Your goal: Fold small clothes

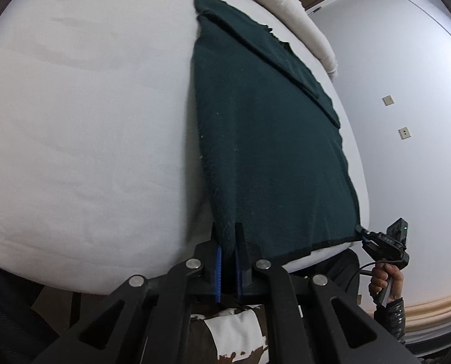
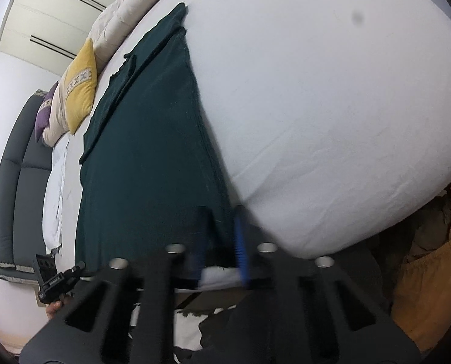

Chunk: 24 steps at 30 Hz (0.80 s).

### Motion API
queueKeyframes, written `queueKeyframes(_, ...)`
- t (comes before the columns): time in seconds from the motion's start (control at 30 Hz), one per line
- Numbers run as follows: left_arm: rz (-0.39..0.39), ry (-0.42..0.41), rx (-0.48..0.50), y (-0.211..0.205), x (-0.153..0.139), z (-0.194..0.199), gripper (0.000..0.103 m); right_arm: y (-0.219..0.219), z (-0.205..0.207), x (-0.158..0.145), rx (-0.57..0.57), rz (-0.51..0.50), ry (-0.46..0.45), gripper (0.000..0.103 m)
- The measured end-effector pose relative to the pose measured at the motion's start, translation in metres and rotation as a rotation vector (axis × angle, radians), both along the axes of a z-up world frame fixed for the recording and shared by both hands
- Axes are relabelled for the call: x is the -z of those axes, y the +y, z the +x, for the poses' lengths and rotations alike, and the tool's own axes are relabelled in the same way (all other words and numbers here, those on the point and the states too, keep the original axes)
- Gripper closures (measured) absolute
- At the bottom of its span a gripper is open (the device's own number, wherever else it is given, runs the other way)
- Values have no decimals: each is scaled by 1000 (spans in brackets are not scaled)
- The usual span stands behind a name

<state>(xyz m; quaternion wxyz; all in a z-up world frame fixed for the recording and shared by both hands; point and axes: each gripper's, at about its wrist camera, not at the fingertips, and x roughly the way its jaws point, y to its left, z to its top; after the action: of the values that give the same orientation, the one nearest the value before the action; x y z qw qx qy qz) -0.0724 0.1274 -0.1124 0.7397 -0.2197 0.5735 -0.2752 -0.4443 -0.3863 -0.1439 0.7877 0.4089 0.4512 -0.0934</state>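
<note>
1. White bed sheet (image 1: 83,115) fills most of both views; cream duvet (image 1: 289,9) rolled along the far edge, yellow pillow (image 2: 81,88) and purple pillow (image 2: 43,112) by the dark headboard (image 2: 16,163).
2. Dark green cloth (image 1: 265,139) lies flat on the sheet, running from the near mattress edge toward the duvet, with a narrower folded layer on top at the far side.
3. My left gripper (image 1: 228,236): fingers nearly together, clamped on the cloth's near-left corner at the mattress edge.
4. My right gripper (image 2: 222,227): blurred in its own view, fingers pinched on the cloth's near-right corner. From the left wrist view I see its tip touching that corner, hand (image 1: 386,279) on the handle below.
5. Near hem between the two grippers sits along the mattress edge, black trim showing.
6. Wardrobe doors (image 2: 52,9) behind the headboard; orange fabric (image 2: 428,273) low on the right wrist view.
</note>
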Motion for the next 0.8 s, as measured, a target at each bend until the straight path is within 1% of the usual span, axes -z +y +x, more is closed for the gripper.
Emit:
queueKeyframes(0.07, -26, -1, -6, 3, -4, 0, 96, 5, -2, -4, -4, 7, -25, 97)
queueKeyframes(0.1, -55, 0, -12, 6, -7, 0, 96, 6, -2, -6, -6, 14, -39, 97)
queueKeyframes(0.2, -121, -10, -37, 13, -20, 4, 96, 8, -3, -22, -9, 48, -143, 97)
queueKeyframes(0.3, -243, -32, -68, 21, -42, 12, 96, 9, 2, -46, -10, 66, -249, 97)
queueKeyframes(0.33, -272, -37, -77, 23, -47, 15, 96, 9, 5, -53, -12, 72, -279, 97)
queueKeyframes(0.4, -333, -51, -100, 26, -58, 23, 96, 9, 16, -65, -16, 83, -316, 97)
queueKeyframes(0.5, -401, -53, -130, 30, -67, 40, 96, 7, 36, -77, -14, 90, -339, 97)
queueKeyframes(0.53, -421, -49, -141, 30, -68, 47, 96, 6, 44, -81, -12, 95, -352, 97)
queueKeyframes(0.7, -460, -49, -174, 27, -74, 77, 96, -6, 87, -105, 20, 99, -407, 97)
queueKeyframes(0.8, -479, -51, -198, 25, -77, 100, 96, -18, 115, -117, 51, 92, -419, 97)
